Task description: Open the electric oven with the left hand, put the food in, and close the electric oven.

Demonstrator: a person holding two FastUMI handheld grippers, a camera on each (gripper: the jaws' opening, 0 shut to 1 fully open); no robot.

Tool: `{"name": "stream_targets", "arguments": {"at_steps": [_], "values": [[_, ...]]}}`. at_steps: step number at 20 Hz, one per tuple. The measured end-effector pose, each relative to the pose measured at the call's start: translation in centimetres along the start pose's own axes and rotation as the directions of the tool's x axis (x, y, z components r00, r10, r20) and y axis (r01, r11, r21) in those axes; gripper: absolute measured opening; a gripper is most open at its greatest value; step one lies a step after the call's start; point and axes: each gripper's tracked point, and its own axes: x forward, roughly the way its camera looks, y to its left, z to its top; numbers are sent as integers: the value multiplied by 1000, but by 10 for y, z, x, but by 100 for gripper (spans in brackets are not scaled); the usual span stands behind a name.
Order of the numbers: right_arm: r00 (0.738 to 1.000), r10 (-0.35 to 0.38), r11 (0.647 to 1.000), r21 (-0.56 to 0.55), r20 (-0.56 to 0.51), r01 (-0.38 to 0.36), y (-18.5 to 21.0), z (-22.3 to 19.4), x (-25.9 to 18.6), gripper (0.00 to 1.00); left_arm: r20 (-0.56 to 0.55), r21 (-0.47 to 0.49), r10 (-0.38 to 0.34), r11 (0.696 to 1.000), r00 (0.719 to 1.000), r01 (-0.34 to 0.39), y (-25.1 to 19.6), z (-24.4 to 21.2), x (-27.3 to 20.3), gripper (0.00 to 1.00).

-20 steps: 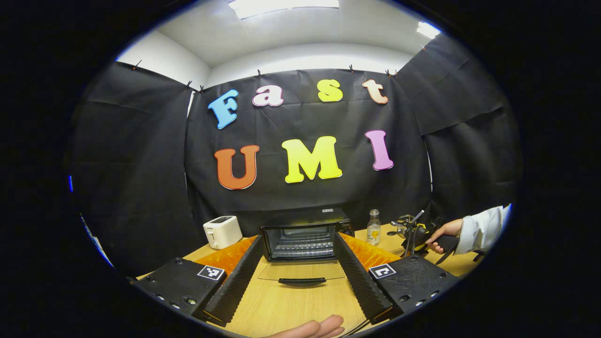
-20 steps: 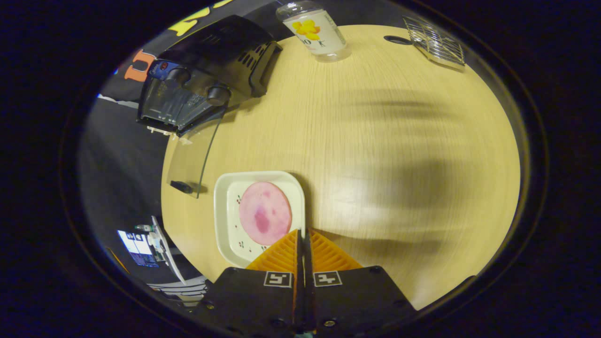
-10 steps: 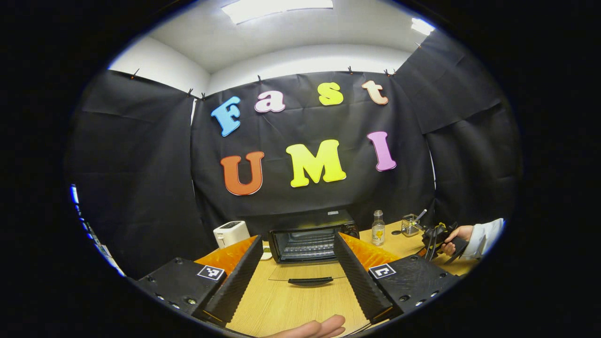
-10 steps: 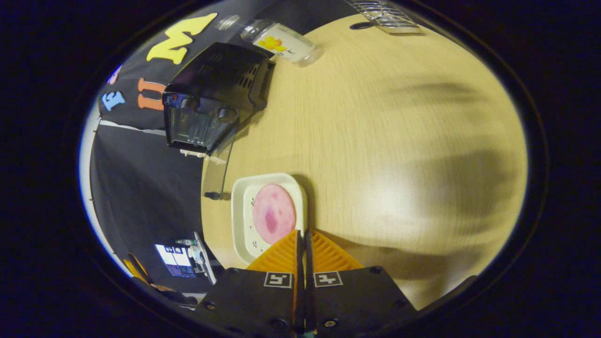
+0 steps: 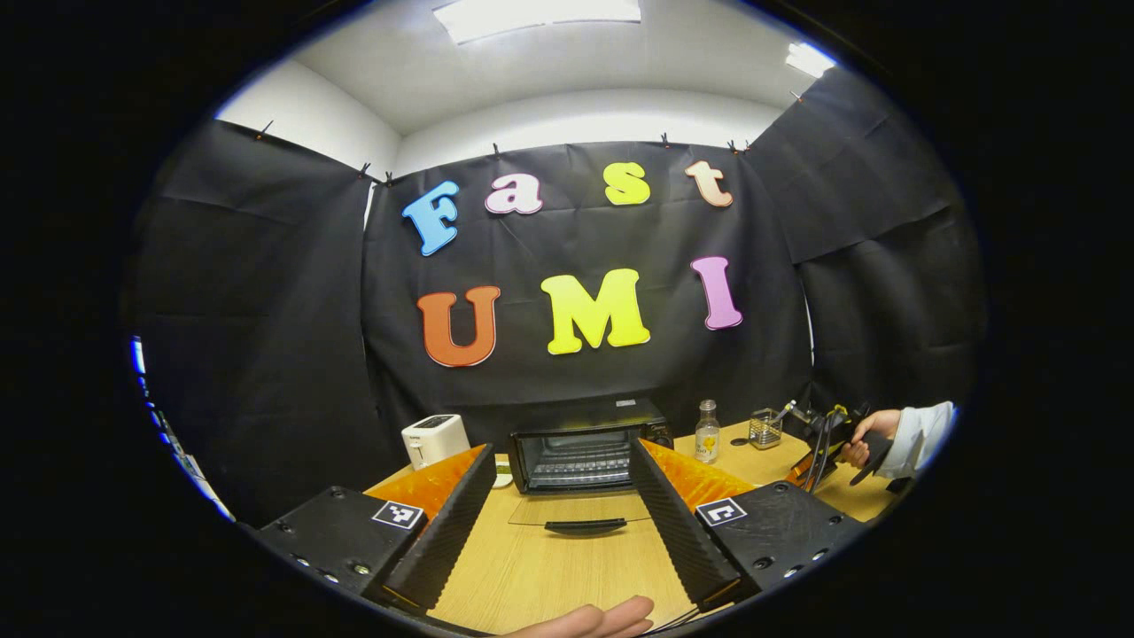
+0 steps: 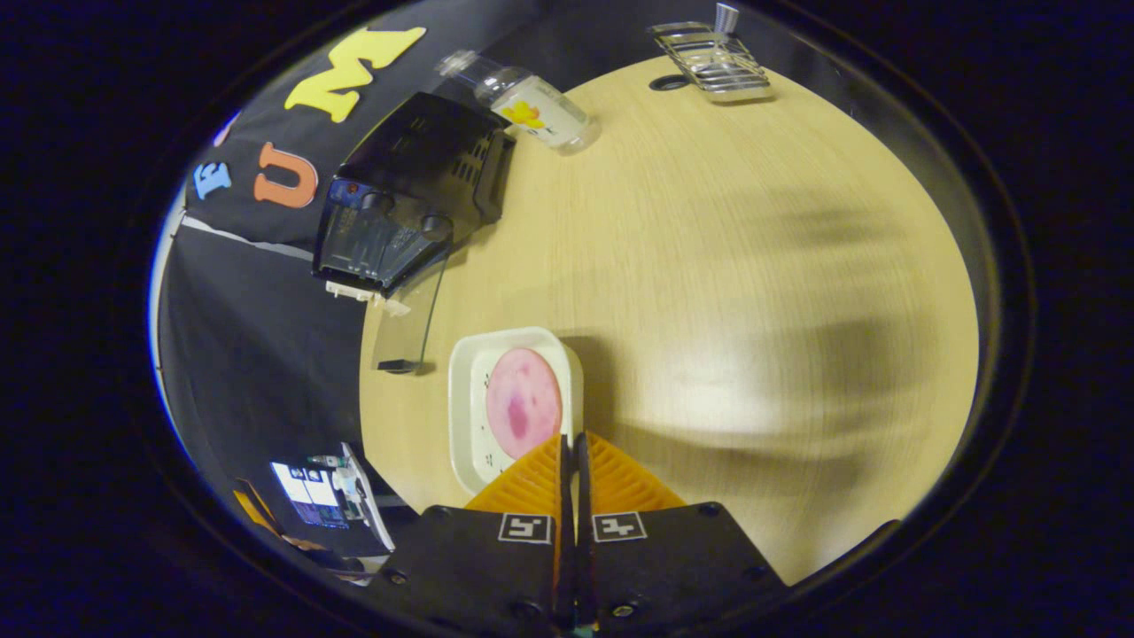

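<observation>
Straight ahead in the left gripper view, the electric oven (image 5: 585, 447) stands at the far side of the bench (image 5: 549, 576), its wide front facing the camera and its long axis running left to right; its glass door (image 5: 580, 512) lies folded down flat toward the near side, the dark handle (image 5: 586, 526) at its near edge, and a wire rack shows inside. Black cloth walls close the booth around the light wood bench, under a white ceiling with bright panel lights. A white toaster (image 5: 434, 439) sits left of the oven, a small clear bottle (image 5: 707, 434) just right of it, and a wire holder (image 5: 764, 429) farther right. In the right gripper view, the white plate (image 6: 512, 403) with a round pink slice of food (image 6: 524, 414) lies on the bench near the open door's handle end, well apart from the oven's mouth. The left gripper (image 5: 558, 496) has its fingers spread wide, holding nothing, framing the oven between them. The right gripper (image 6: 571, 461) has its fingers closed almost together at the plate's near rim; whether they pinch that rim I cannot tell. A hand (image 5: 858, 439) in a white sleeve holds it at the far right.
</observation>
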Motion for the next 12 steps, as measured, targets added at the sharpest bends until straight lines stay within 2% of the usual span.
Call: {"name": "stream_targets", "arguments": {"at_steps": [6,7,12], "values": [[1000,16,998,-55,24,-15,55,1,-11,4,-27,-7,24,1000,999,-24,27,-16,-3,96],[999,18,998,-57,29,-17,64,2,-11,1,-32,-9,31,999,999,-31,32,-20,-2,96],[997,33,999,-28,65,-31,114,15,3,1,-42,-37,87,995,995,-89,61,-33,-1,96]]}}
